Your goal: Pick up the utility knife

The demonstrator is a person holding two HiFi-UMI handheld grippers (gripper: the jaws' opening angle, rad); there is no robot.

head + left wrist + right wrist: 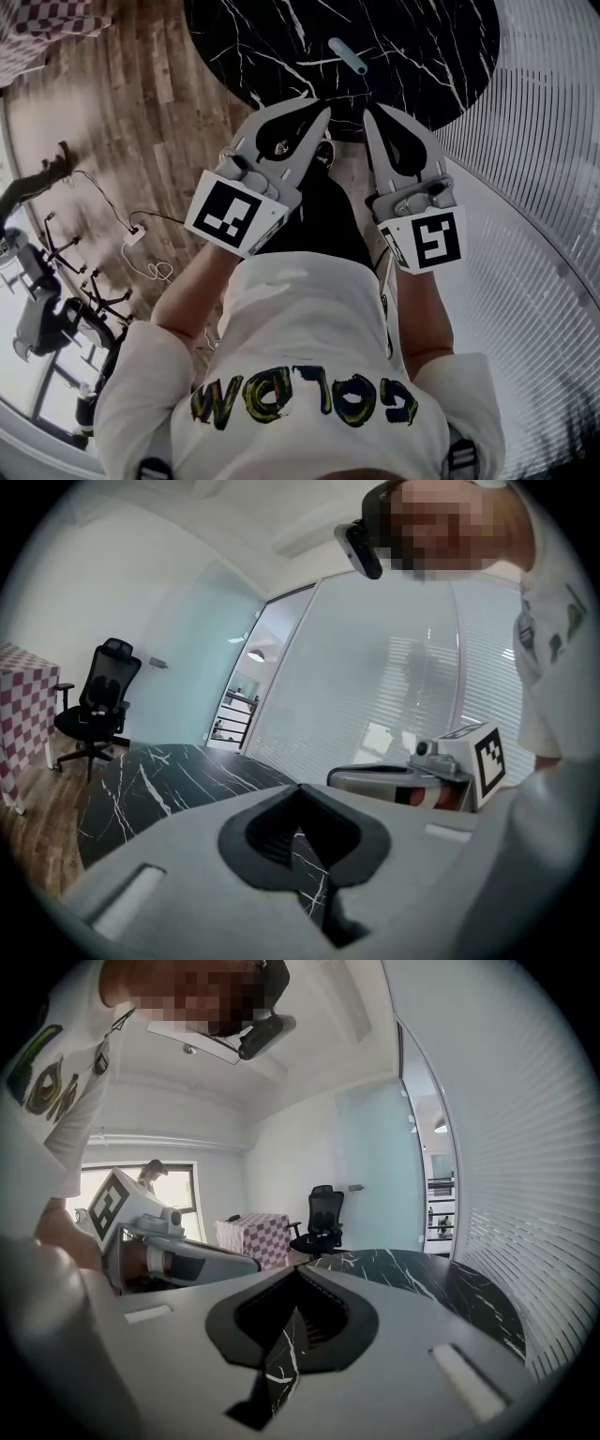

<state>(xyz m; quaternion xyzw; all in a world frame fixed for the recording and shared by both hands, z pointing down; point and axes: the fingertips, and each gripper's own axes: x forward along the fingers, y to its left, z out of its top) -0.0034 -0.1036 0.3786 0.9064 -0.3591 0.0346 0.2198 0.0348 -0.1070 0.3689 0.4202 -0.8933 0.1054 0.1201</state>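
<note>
Utility knife (348,55) at 12 o'clock on the black marble table (431,56), apart from left gripper (317,111) and right gripper (371,112), jaws of both pressed together, empty. Probably light, stiff, slightly slippery (slim body); best pinched across mid-handle.

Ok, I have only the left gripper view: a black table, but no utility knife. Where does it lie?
Observer: The head view shows it. The utility knife lies on the black table, ahead of the left gripper and the right gripper, touching neither.
Operator: Is the right gripper holding something?
Observer: No. In the right gripper view its fingers are together, with nothing between them.
</note>
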